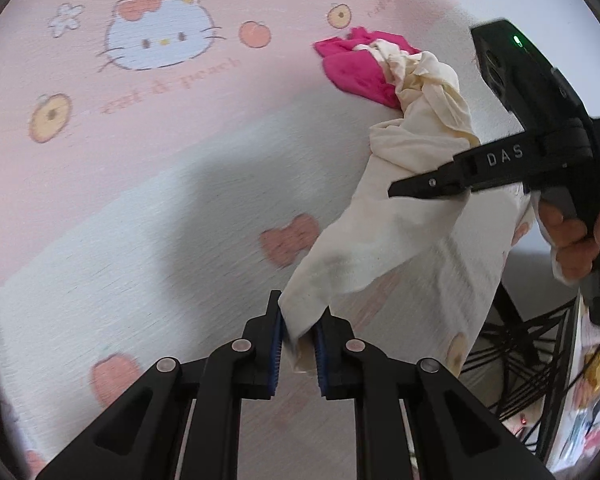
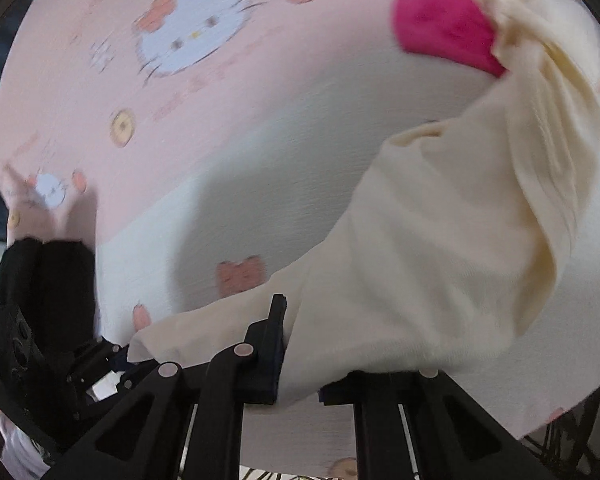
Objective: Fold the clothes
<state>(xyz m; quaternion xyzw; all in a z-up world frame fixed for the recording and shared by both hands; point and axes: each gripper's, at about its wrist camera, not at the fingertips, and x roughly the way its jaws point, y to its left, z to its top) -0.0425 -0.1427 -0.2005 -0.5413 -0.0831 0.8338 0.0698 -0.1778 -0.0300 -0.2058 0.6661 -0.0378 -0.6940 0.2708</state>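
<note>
Left wrist view, garment: cream garment [image 1: 400, 232] hangs stretched from bottom centre up to the right, off the surface along most of its length.
Left wrist view, left tongs: left gripper [image 1: 298, 344] is clamped nearly closed on a corner of the cream cloth, the fabric pinched between the blue pads [image 1: 277, 354].
Left wrist view, right tongs: right gripper [image 1: 412, 190] comes in from the right with its black fingers together, the tip lying against the cream cloth; a hand [image 1: 576, 240] grips its handle.
Left wrist view, far end: the garment's upper end is bunched and lies against a pink garment [image 1: 352, 72] resting on the sheet.
Left wrist view, surface: bedsheet [image 1: 140, 184] is pink and white, printed with cartoon cats, peaches and hearts.
Left wrist view, lower right: black wire rack [image 1: 516, 364] shows past the sheet's edge.

Right wrist view, garment: cream garment [image 2: 440, 248] fills the right half, draped over the near fingers and rising toward the top right; the picture is blurred.
Right wrist view, right tongs: right gripper [image 2: 296, 344] is closed tight on the cream cloth, which covers its right finger.
Right wrist view, left tongs: left gripper [image 2: 120, 360] sits at lower left, with the far corner of the cream cloth at its tip.
Right wrist view, pink cloth: pink garment [image 2: 440, 28] lies at the top, touching the cream bunch.
Right wrist view, surface: bedsheet [image 2: 180, 140] lies underneath.
</note>
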